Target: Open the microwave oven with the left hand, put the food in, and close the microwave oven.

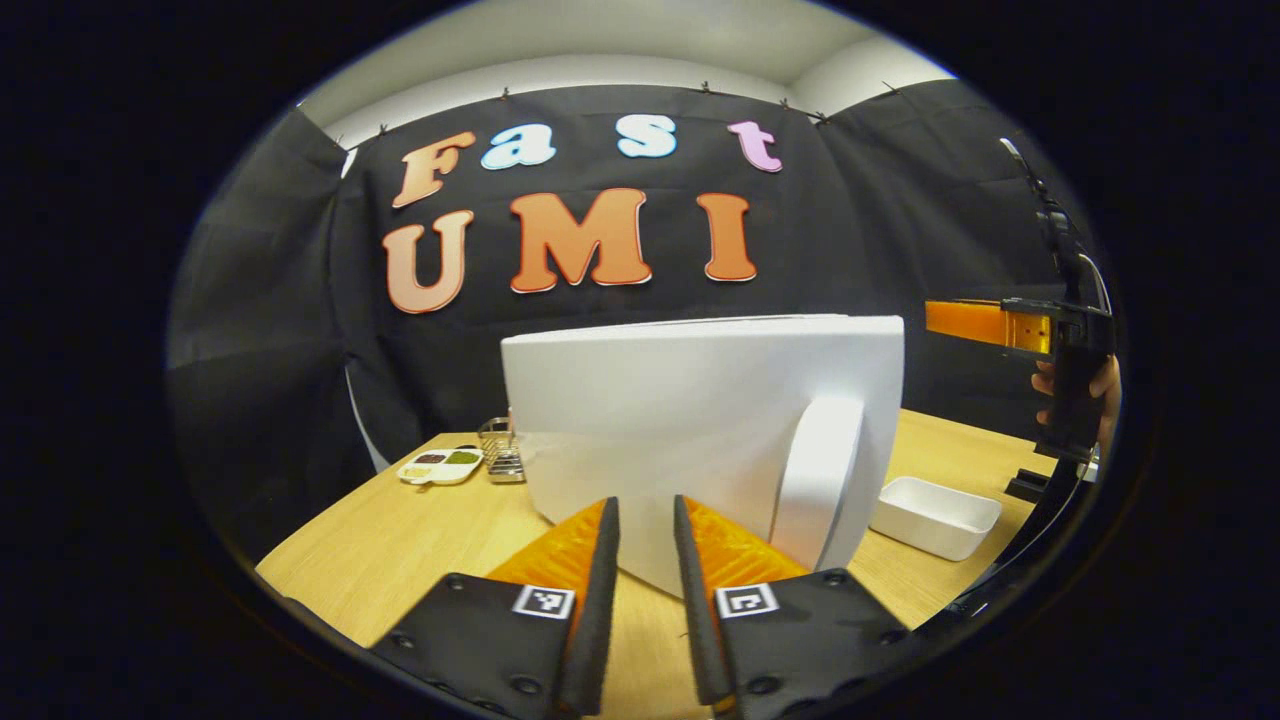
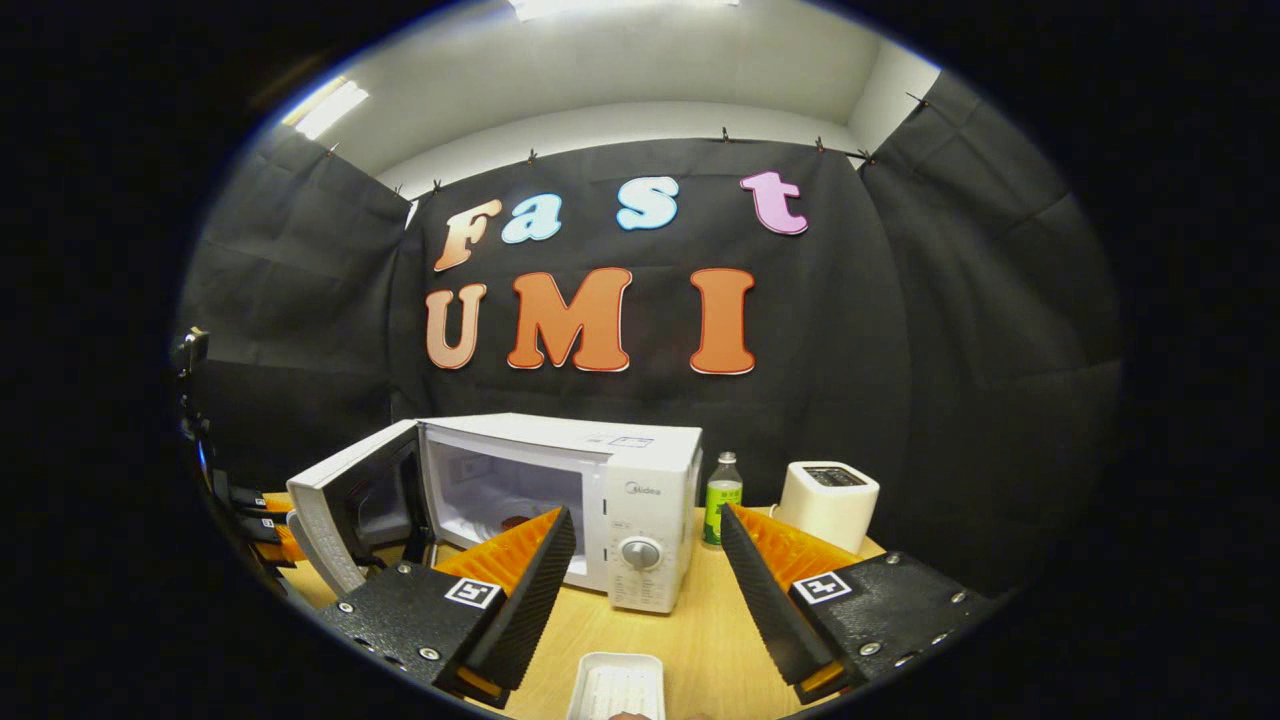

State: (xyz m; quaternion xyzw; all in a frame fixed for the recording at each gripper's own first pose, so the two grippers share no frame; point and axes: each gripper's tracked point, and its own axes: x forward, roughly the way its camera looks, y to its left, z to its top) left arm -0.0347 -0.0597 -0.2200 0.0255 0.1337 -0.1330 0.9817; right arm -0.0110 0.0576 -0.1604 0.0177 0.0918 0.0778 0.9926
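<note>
Already the microwave oven (image 2: 560, 500) stands door (image 2: 345, 515) ajar at ten o'clock; left gripper (image 1: 646, 520) nearly pressed together before that door, right gripper (image 2: 648, 540) spread above the white tray (image 2: 615, 688) on the worktop (image 2: 700, 640).

left tongs (image 1: 646, 545) nearly closed, right tongs (image 2: 648, 560) spread
</note>
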